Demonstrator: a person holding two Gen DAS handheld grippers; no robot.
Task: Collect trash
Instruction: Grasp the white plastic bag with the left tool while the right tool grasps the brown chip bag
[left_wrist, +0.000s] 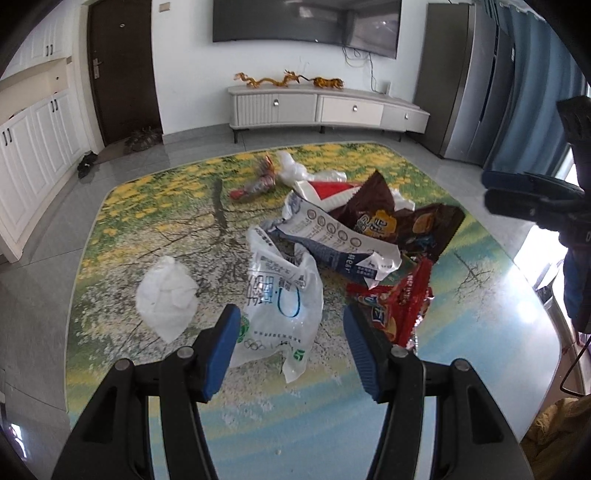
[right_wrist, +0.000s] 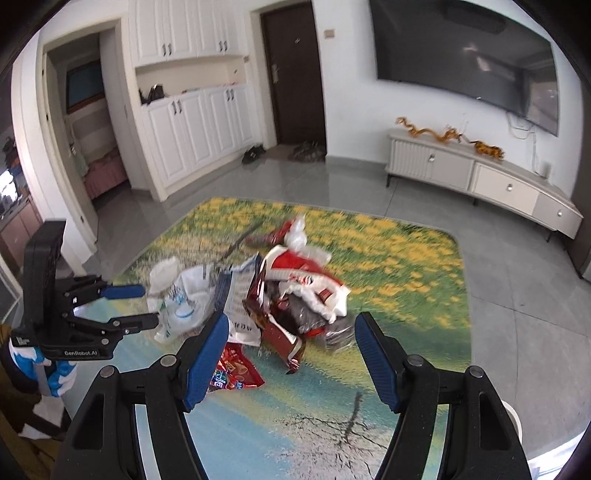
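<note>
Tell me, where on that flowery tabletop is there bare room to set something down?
Free: the blue-green stretch nearest the camera, below the white plastic bag and red snack wrapper; also the yellow-flowered corner left of and beyond the crumpled tissue. Crowded: the middle, where the brown chip bag, printed white packaging and red-and-white bag overlap in one heap.

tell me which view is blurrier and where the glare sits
Right wrist view: the trash pile is smeared with motion blur, while the right gripper fingers stay sharp. Left wrist view: crisper, print on the white plastic bag is legible; window glare washes the rug along its right edge. Both views: fisheye bends the walls, dark corners.
</note>
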